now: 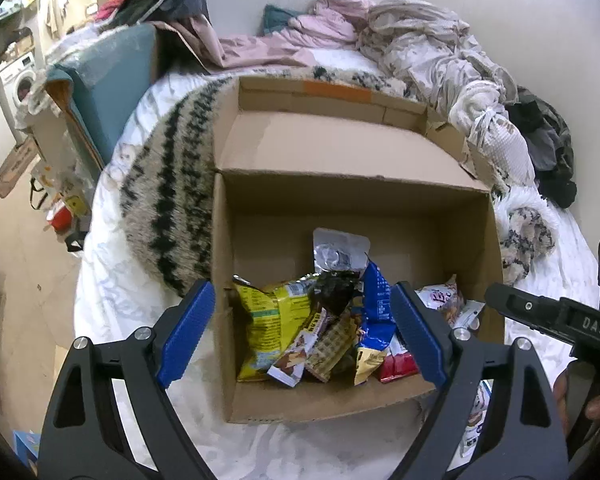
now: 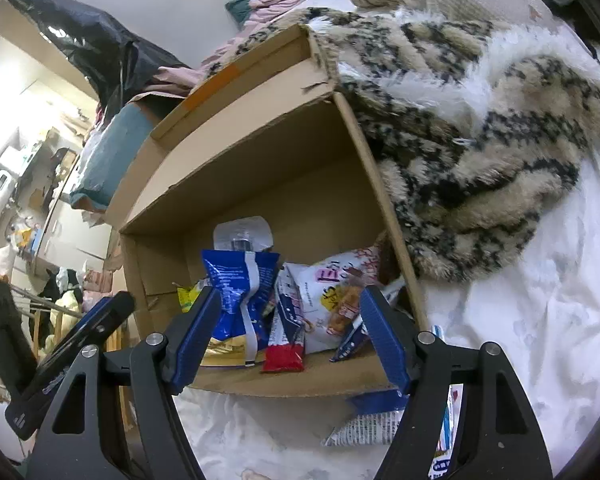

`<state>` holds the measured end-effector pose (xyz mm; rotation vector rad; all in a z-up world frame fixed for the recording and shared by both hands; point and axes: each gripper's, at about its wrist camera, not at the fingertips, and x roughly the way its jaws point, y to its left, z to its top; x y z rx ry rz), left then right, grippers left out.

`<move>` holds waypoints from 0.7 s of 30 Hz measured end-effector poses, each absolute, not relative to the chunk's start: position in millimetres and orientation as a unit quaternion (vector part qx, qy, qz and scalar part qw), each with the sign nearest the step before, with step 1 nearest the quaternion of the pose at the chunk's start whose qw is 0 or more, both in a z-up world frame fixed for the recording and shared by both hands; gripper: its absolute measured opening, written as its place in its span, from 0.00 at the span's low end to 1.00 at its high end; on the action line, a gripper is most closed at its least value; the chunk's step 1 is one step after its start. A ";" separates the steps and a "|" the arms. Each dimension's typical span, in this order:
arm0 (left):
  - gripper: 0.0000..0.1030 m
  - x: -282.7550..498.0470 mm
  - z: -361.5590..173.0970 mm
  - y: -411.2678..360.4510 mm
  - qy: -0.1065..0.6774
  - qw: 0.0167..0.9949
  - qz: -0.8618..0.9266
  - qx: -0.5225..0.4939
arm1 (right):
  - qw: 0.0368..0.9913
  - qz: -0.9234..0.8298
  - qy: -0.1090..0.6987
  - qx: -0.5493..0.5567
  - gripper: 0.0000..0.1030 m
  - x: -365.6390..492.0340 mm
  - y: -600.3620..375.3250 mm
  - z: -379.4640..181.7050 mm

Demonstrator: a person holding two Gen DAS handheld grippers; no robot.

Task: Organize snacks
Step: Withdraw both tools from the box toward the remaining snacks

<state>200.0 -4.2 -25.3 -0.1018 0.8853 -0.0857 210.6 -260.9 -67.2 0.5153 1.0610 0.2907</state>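
Left of open brown cardboard box (image 1: 348, 184): left hand-held gripper (image 1: 300, 332), blue pads apart, empty. Inside box: crinkled foil snack packets (image 1: 316, 320), piled for sorting. Right: right hand-held gripper (image 2: 290, 336) apart, empty, poised above.

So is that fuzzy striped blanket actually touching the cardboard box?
Touching. In the right wrist view the fuzzy blanket lies pressed against the cardboard box's right wall and drapes over its back corner, with no bedsheet showing between them.

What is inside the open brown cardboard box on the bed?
Brown cardboard box: yellow snack bag, blue foil bag, white pouch, red-ended stick packet. Anything beneath the heap is hidden.
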 end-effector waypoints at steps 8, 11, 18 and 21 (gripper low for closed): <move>0.84 174.0 -19.3 13.0 0.416 0.907 -0.019 -0.063 | 0.820 0.122 0.492 0.264 0.73 193.3 -274.5 -60.2; 0.84 164.3 -21.0 13.2 0.424 0.903 -0.023 -0.063 | 0.821 0.121 0.488 0.270 0.73 184.9 -278.1 -53.4; 0.84 137.8 -22.1 10.3 0.427 0.902 -0.027 -0.058 | 0.822 0.110 0.486 0.275 0.73 164.1 -288.2 -49.1; 0.84 128.4 -24.0 8.2 0.429 0.901 -0.030 -0.055 | 0.817 0.104 0.487 0.290 0.73 154.5 -294.4 -51.5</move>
